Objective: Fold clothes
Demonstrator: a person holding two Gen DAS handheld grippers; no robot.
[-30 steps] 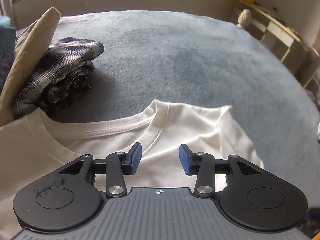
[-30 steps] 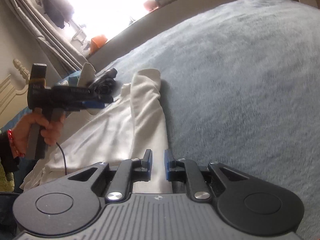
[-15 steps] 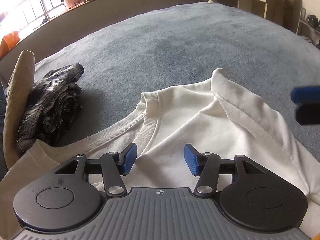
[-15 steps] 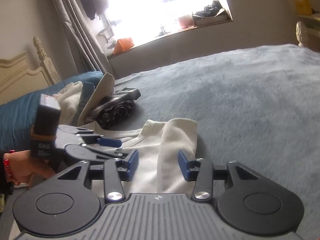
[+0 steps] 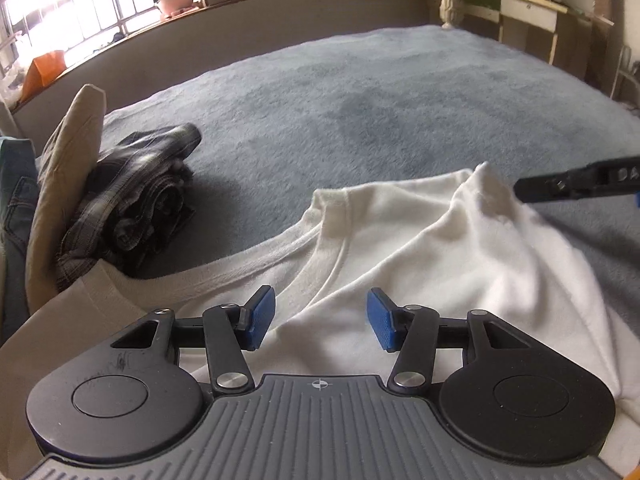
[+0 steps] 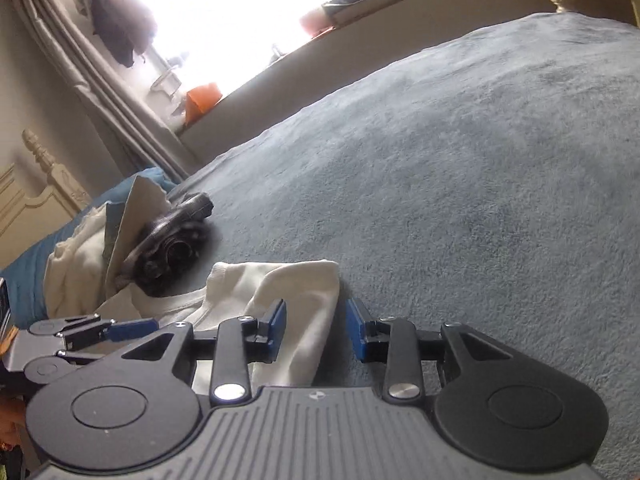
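Observation:
A white T-shirt lies on the blue-grey bed cover, collar towards the far side and its right side folded inward. My left gripper hovers open over the shirt just below the collar, nothing between its pads. My right gripper is at the shirt's folded edge; its jaws are closing, the fold lies between them near the left pad, and no pad presses on it. The right gripper's tip shows at the right edge of the left wrist view. In the right wrist view the left gripper appears at far left.
A crumpled dark plaid garment and a beige garment are piled left of the collar, with jeans behind them. A headboard stands at the left, a window ledge beyond the bed, a desk at far right.
The right gripper, nearly shut on the shirt's edge a second ago, let go and slid along the fold towards the shoulder. The left gripper rolled, staying over the collar area.

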